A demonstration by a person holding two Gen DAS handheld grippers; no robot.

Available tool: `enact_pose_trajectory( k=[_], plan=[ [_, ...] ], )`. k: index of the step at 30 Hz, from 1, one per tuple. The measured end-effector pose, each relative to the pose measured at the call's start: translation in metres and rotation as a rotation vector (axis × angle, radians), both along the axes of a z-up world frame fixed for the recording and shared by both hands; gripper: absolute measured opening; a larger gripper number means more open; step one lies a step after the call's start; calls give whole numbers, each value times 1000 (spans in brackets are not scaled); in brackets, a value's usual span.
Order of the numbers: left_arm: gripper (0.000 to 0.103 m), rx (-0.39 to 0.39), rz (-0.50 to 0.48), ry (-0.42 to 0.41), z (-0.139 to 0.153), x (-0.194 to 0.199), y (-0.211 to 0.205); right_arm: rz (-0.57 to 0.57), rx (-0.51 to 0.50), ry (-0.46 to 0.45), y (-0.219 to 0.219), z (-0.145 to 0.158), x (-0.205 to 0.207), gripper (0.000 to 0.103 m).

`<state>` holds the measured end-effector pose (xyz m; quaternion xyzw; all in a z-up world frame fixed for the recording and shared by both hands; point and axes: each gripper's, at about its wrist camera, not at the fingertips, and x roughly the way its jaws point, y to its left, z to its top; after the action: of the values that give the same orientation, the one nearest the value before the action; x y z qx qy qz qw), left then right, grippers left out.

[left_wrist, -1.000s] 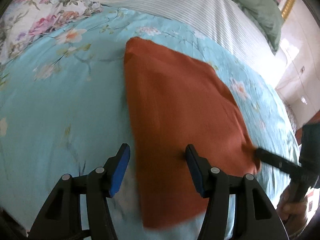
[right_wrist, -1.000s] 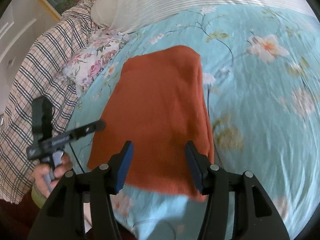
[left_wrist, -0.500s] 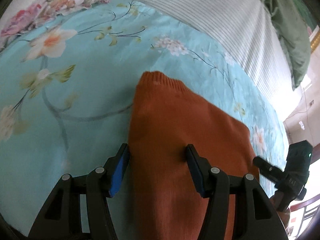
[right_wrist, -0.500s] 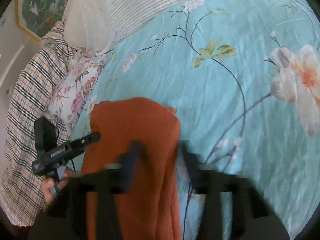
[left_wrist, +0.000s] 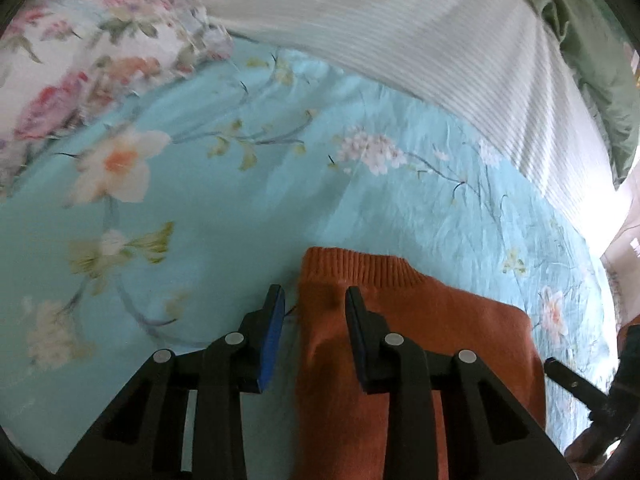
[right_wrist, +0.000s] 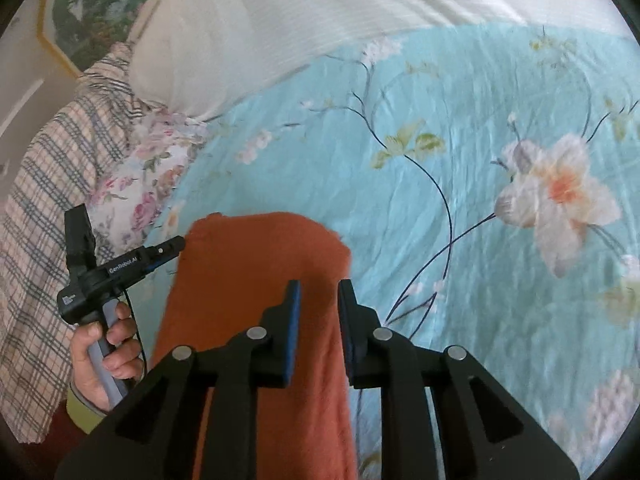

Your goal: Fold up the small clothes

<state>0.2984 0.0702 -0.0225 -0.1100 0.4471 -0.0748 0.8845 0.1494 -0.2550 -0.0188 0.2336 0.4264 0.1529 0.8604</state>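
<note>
An orange knitted garment [left_wrist: 420, 344] lies flat on a light blue floral bedsheet [left_wrist: 224, 208]. My left gripper [left_wrist: 314, 300] sits at the garment's far left corner, jaws partly closed, with the ribbed left edge between them. My right gripper [right_wrist: 319, 294] sits at the garment's far right corner [right_wrist: 260, 280], jaws narrowed around the right edge. I cannot tell whether either pair of pads pinches the cloth. The left gripper also shows in the right wrist view [right_wrist: 172, 246], held by a hand.
A white striped pillow [left_wrist: 420, 40] and a floral pillow [left_wrist: 88, 48] lie at the head of the bed. A plaid cloth [right_wrist: 44, 208] lies to the left. A green cloth [left_wrist: 592, 40] is at the far right.
Both grippers moved forward along the garment to its far corners. Their jaws narrowed from wide open to partly closed around the garment's side edges.
</note>
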Motion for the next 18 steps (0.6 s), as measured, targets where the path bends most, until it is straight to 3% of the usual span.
enact_pose_trajectory(
  k=[3, 6, 11, 12, 14, 18],
  plan=[
    [37, -7, -2, -22, 11, -29, 8, 21, -3, -34, 9, 15, -22, 56],
    [41, -6, -21, -30, 18, -63, 12, 46, -8, -44, 20, 22, -47, 57],
    [63, 34, -53, -31, 22, -125, 6, 77, -45, -28, 35, 19, -82, 59],
    [66, 41, -62, -33, 22, -137, 4, 82, -60, -21, 38, 18, -90, 63],
    [81, 50, -71, -32, 22, -161, 2, 86, -88, -13, 42, 16, -104, 70],
    [83, 99, -99, -22, 19, -206, -5, 80, -130, 1, 48, 11, -139, 81]
  ],
)
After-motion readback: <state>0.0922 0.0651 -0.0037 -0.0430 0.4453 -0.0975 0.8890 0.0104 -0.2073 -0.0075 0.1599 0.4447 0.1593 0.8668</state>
